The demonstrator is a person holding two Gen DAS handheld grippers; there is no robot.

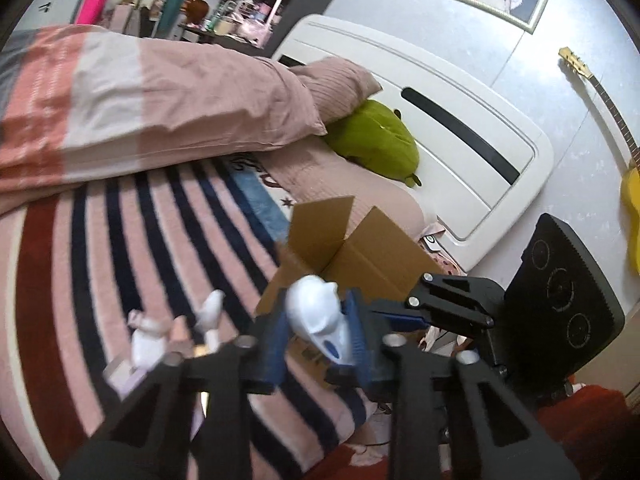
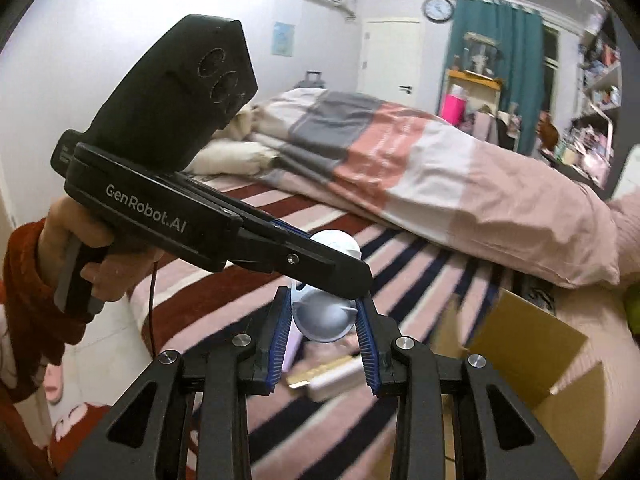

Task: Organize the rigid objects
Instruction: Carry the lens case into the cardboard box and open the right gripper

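Observation:
A white plastic animal figure (image 1: 318, 316) with a blue mark is held above the striped bed, between both grippers. My left gripper (image 1: 318, 340) is shut on it; in the right wrist view the left gripper (image 2: 320, 268) grips its upper part. My right gripper (image 2: 324, 320) has its blue pads on either side of the figure's (image 2: 322, 320) lower part and looks closed on it. The right gripper also shows in the left wrist view (image 1: 452, 304). An open cardboard box (image 1: 352, 248) lies on the bed just beyond; it also shows in the right wrist view (image 2: 532, 352).
Several small white figures (image 1: 148, 336) and a pale flat item (image 2: 332, 372) lie on the striped blanket (image 1: 120, 240). A folded duvet (image 1: 160, 100), pillow, green plush (image 1: 376, 140) and white headboard (image 1: 460, 140) lie beyond. A yellow guitar (image 1: 630, 184) leans on the wall.

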